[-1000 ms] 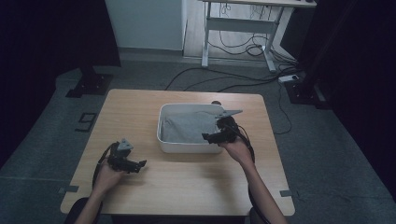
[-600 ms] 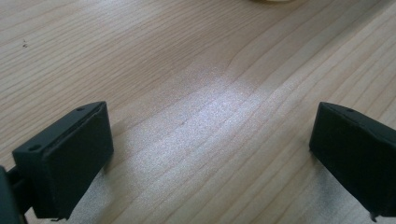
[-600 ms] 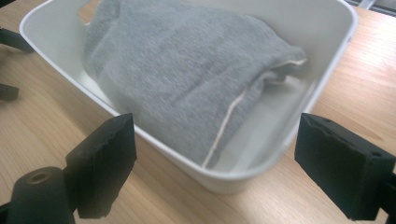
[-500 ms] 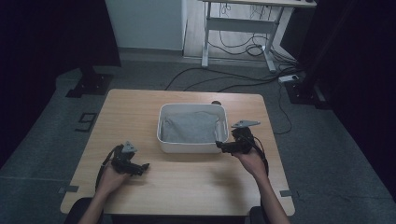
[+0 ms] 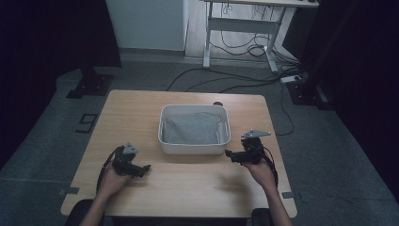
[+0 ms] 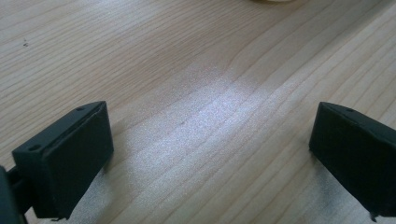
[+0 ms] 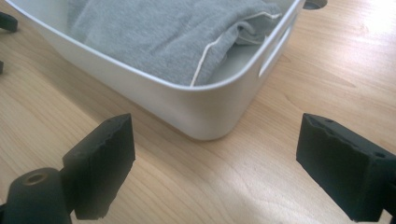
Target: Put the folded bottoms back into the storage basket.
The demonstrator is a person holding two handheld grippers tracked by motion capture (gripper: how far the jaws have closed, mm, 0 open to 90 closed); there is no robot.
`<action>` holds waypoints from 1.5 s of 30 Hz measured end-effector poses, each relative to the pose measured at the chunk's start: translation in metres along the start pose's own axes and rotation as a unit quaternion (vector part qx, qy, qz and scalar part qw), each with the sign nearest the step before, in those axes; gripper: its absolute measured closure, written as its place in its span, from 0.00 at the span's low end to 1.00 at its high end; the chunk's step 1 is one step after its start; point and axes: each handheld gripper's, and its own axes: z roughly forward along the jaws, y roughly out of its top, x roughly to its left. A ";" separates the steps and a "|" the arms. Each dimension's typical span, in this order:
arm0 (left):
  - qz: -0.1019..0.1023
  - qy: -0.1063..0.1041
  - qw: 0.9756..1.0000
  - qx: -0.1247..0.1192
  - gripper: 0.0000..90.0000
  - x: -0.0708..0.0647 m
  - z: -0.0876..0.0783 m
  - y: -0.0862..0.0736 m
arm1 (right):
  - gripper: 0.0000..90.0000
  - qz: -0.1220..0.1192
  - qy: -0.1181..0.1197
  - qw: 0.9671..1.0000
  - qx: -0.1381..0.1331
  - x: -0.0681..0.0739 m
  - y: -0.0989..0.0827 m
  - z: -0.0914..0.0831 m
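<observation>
Grey cloth point(image 5: 194, 128) folded inside white tub point(image 5: 194, 148) (both tools point(image 5: 143, 168) point(image 5: 229, 154) wide, empty) on table point(image 5: 188, 188).

My right gripper point(image 7: 215, 163) hangs with jaws wide apart and empty just beside the near corner of the white bin point(image 7: 205, 114), grey cloth point(image 7: 154, 32) folded inside.

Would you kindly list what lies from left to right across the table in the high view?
Left gripper → white tub holding a grey cloth → right gripper, all on the wooden table.
</observation>
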 end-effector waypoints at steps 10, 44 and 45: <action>0.000 0.000 1.000 0.000 0.00 0.000 0.000 0.000 | 0.13 0.000 -0.007 1.000 0.000 0.000 -0.014 -0.005; -0.001 0.001 1.000 0.000 0.00 0.000 0.000 0.000 | 0.00 0.012 -0.071 0.997 0.035 -0.013 -0.095 0.016; -0.001 0.001 1.000 0.000 0.00 0.000 0.000 0.000 | 0.00 0.012 -0.072 0.997 0.035 -0.013 -0.095 0.016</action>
